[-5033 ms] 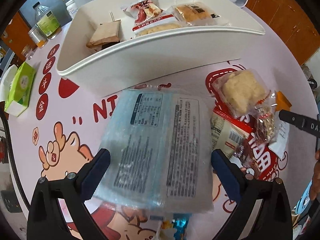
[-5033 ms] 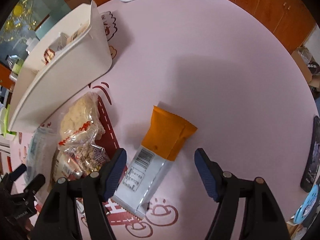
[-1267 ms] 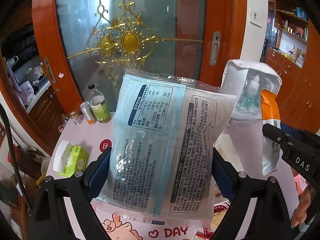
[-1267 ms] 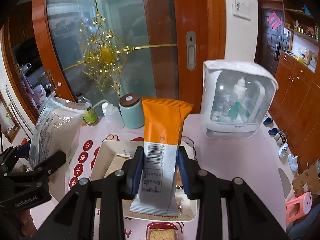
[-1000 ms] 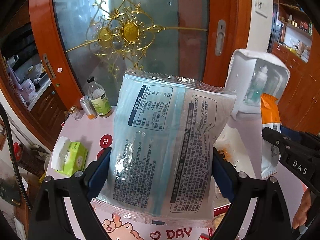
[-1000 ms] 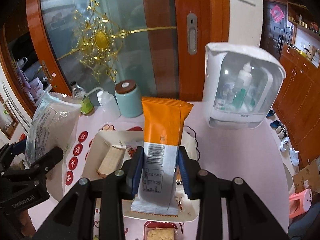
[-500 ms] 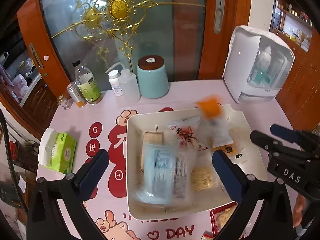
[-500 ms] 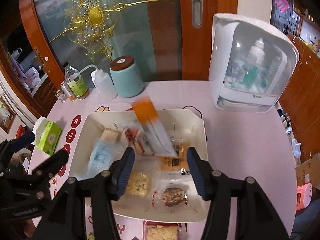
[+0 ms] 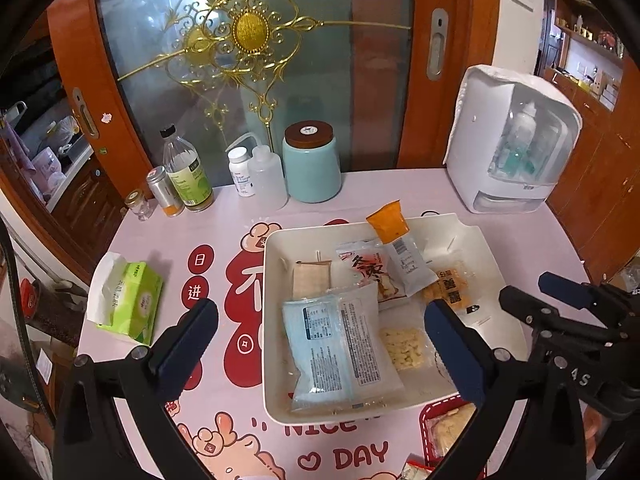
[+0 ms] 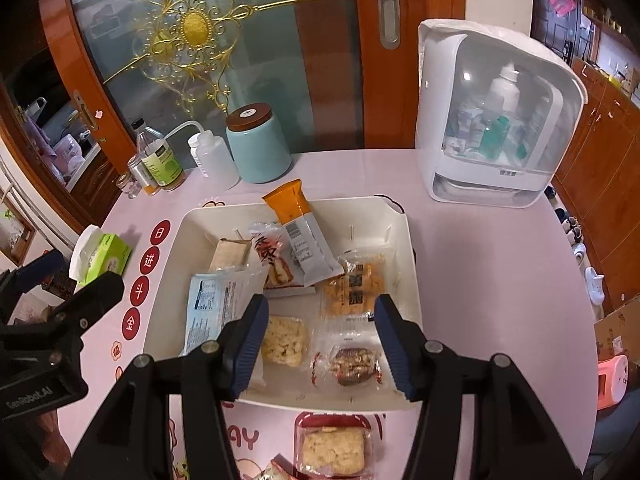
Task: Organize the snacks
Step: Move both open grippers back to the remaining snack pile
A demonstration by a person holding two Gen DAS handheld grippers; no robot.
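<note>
A white tray (image 9: 276,364) stands on the pink table and holds several snack packs. The pale blue pack (image 9: 336,352) lies flat at its near left. The orange and white pack (image 9: 400,248) leans on the far rim over a red and white pack (image 9: 376,272). My left gripper (image 9: 320,344) hovers above the tray, open and empty. In the right wrist view my right gripper (image 10: 320,340) also hangs open and empty over the tray (image 10: 408,240), above a pale crisp pack (image 10: 284,340) and a nut pack (image 10: 352,364). The orange pack (image 10: 300,232) and blue pack (image 10: 212,304) lie beyond its fingers.
Another snack pack (image 10: 332,448) lies on the table in front of the tray. A teal jar (image 9: 312,164), bottles (image 9: 188,176) and a white cabinet (image 9: 516,140) line the far edge before a glass door. A green tissue pack (image 9: 128,304) sits left.
Both grippers opened and let go: the blue pack and the orange pack fell into the tray and now lie still. Both hands tilted down toward the tray.
</note>
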